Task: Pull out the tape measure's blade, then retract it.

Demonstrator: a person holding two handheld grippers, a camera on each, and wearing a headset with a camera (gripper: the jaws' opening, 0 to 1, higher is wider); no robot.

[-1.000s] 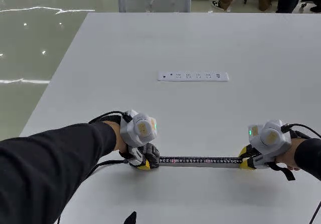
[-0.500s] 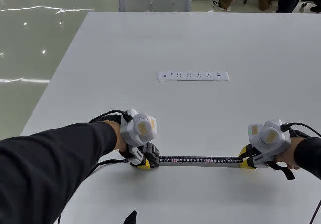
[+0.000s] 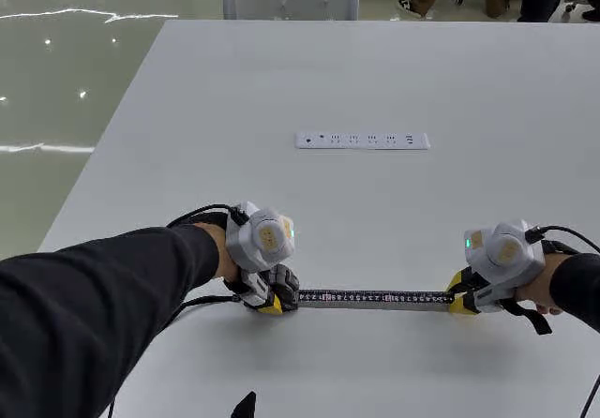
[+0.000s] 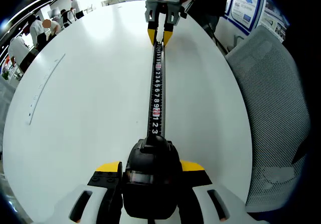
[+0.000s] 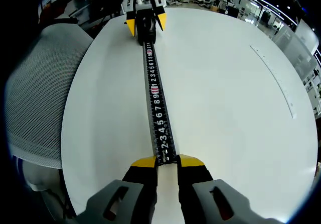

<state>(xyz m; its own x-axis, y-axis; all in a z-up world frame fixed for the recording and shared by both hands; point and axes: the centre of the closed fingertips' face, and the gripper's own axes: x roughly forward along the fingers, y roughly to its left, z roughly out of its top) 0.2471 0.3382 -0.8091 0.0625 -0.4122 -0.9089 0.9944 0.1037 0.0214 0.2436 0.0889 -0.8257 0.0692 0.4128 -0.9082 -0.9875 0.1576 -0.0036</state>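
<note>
A black tape measure case [image 4: 151,176] sits between my left gripper's yellow-tipped jaws, which are shut on it [image 4: 150,166]. Its dark numbered blade [image 4: 156,81] runs straight over the white table to my right gripper [image 4: 159,33]. In the right gripper view the blade [image 5: 156,103] ends between the yellow jaw tips, where my right gripper [image 5: 165,159] is shut on its end. In the head view the left gripper [image 3: 270,301] holds the case [image 3: 281,289] at lower left, the blade [image 3: 375,297] lies flat, and the right gripper [image 3: 457,303] grips it at lower right.
A white power strip [image 3: 362,141] lies flat near the table's [image 3: 375,71] middle, well beyond the blade. A grey mesh chair [image 4: 273,93] stands at the table's near edge. Black cables [image 3: 192,219] trail from the grippers. People's legs show past the far edge.
The grippers, case and blade stay in the same place. Blade length looks the same. The head camera tilted slightly.
</note>
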